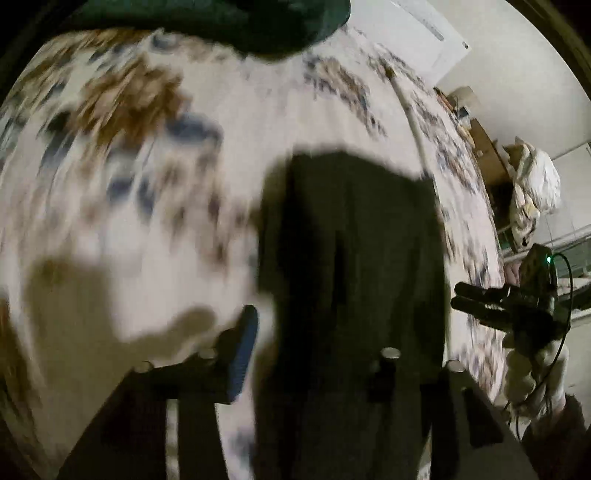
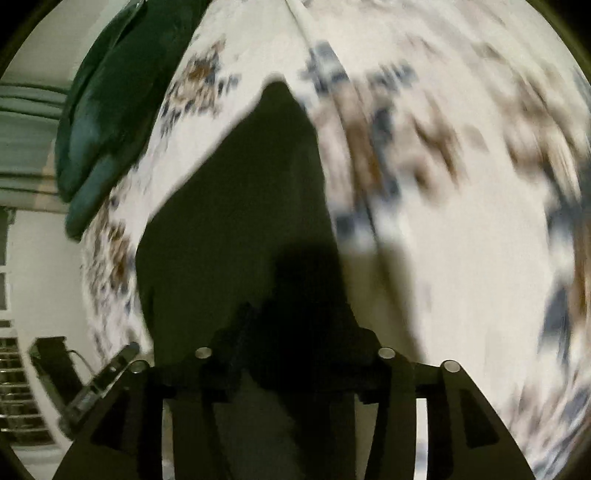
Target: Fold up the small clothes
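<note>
A dark, near-black small garment [image 1: 351, 240] lies on a bed with a white sheet patterned in brown and blue [image 1: 147, 166]. In the left wrist view my left gripper [image 1: 314, 354] is open, its fingers either side of the garment's near edge; the left finger [image 1: 243, 347] shows, the right one is lost against the dark cloth. My right gripper [image 1: 476, 302] shows at the right edge, held over the bed's side, jaws close together. In the right wrist view the garment [image 2: 240, 203] lies ahead and my right gripper [image 2: 295, 343] stands over its near end, dark and blurred.
A dark green cloth [image 1: 240, 22] lies at the far end of the bed; it also shows in the right wrist view [image 2: 110, 110]. A white bundle [image 1: 535, 192] and furniture stand beyond the bed's right side. Both views are motion-blurred.
</note>
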`<state>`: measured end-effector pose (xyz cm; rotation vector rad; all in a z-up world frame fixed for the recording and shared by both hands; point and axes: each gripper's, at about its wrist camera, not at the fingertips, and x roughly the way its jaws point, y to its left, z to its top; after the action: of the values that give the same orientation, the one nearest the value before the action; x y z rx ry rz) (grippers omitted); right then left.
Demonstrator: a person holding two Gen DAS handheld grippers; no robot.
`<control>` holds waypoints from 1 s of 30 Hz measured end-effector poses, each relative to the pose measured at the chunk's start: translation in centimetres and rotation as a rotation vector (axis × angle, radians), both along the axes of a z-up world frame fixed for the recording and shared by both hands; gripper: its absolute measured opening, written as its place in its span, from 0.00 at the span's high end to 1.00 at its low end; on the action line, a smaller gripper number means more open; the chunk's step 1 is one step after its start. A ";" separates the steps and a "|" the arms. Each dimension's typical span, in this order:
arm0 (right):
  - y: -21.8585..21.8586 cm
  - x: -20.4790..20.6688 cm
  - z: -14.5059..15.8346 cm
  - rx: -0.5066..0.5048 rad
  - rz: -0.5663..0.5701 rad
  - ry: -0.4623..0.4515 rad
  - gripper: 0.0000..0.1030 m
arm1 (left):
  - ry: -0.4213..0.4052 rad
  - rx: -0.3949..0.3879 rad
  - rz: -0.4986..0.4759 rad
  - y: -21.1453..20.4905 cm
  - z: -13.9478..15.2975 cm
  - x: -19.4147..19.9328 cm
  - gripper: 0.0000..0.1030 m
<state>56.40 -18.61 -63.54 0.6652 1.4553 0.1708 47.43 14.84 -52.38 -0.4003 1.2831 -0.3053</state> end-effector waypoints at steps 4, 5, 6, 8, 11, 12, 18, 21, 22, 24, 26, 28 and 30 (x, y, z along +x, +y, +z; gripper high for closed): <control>0.1 -7.8 -1.1 0.006 -0.001 0.086 0.52 | 0.091 0.020 -0.018 -1.3 -2.1 -6.0 0.58; 0.2 -9.4 -1.5 0.009 -0.005 0.105 0.52 | 0.108 0.034 -0.029 -1.8 -2.9 -7.0 0.59; 0.2 -10.7 -2.0 0.019 -0.011 0.120 0.52 | 0.115 0.046 -0.026 -2.2 -3.5 -7.7 0.70; 0.0 -13.8 -2.9 0.035 -0.035 0.153 0.52 | 0.103 0.040 -0.005 -2.1 -3.8 -8.5 0.92; 0.1 -16.9 -4.2 -0.007 -0.060 0.183 0.52 | 0.088 0.038 0.031 -0.9 -3.3 -8.1 0.94; 0.1 -17.7 -4.5 -0.007 -0.066 0.186 0.52 | 0.082 0.039 0.032 -0.6 -3.4 -8.1 0.94; -0.4 -22.0 -4.2 -0.016 -0.080 0.191 0.52 | 0.111 -0.023 0.007 0.3 -2.6 -9.5 0.90; -0.8 -25.1 -3.9 -0.029 -0.070 0.212 0.52 | 0.129 -0.044 0.008 0.8 -1.9 -12.7 0.80; -1.0 -26.0 -4.0 -0.029 -0.071 0.223 0.52 | 0.141 -0.053 0.008 1.0 -2.0 -13.9 0.67; -1.2 -28.4 -4.5 -0.018 -0.076 0.249 0.52 | 0.161 -0.042 0.010 0.9 -2.7 -16.4 0.57; -1.4 -30.2 -5.2 -0.004 -0.081 0.267 0.52 | 0.196 -0.031 0.009 0.3 -3.9 -18.3 0.57; -0.9 -31.6 -6.0 0.015 -0.074 0.278 0.52 | 0.175 -0.007 0.017 -0.6 -4.3 -19.3 0.65; -0.1 -32.6 -6.9 0.015 -0.061 0.286 0.52 | 0.146 0.075 0.019 -1.3 -4.4 -19.6 0.94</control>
<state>23.75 -18.73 -70.49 0.7677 1.7058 0.0397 27.81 13.56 -56.81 -0.3758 1.4287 -0.2140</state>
